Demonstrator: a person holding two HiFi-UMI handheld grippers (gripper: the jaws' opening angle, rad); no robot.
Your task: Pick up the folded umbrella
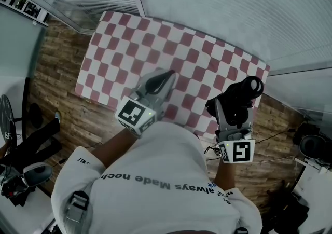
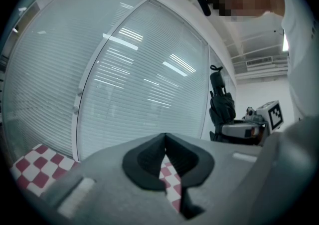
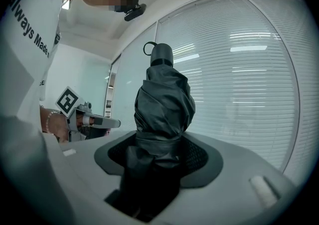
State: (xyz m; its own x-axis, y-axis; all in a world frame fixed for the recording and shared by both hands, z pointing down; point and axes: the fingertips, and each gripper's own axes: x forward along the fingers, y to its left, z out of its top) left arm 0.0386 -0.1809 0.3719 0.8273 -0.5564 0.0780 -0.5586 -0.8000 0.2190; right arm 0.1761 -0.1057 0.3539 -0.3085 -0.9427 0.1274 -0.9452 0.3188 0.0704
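— Grippers first: how are they set?

— By the right gripper [image 1: 233, 109] the folded umbrella [image 3: 163, 99] is clenched; the dark pads [image 3: 199, 156] are pressed into the black fabric from both sides. The left gripper [image 2: 165, 141] is closed too, tips met, with nothing caught between them. Only red and white checks are seen through the slit below.

— Where is the umbrella found?

— It is held in the air over the near right corner of the checked cloth [image 1: 155, 36] and is touched by nothing but the gripper. It is pointed up and away, with the capped end and its small loop [image 3: 149, 47] farthest from the jaws. The left gripper is kept apart from it, over the cloth's near edge.

— How is it expected to handle?

— It is judged light, so the weight is easily borne by one gripper. A stiff core is likely hidden under the loose, soft folds. The fabric looks smooth, so some slip or twist inside the jaws could be expected. The hold is taken low on the bundle, by a band [image 3: 155, 141] where the folds are cinched. That is judged a sound place, since the fabric is packed tight there. The puffed upper folds would be squashier and less sure.

— What is counted?

— One umbrella, two grippers, a marker cube [image 1: 136, 114] on each, and one checked cloth are counted. No second umbrella is seen.
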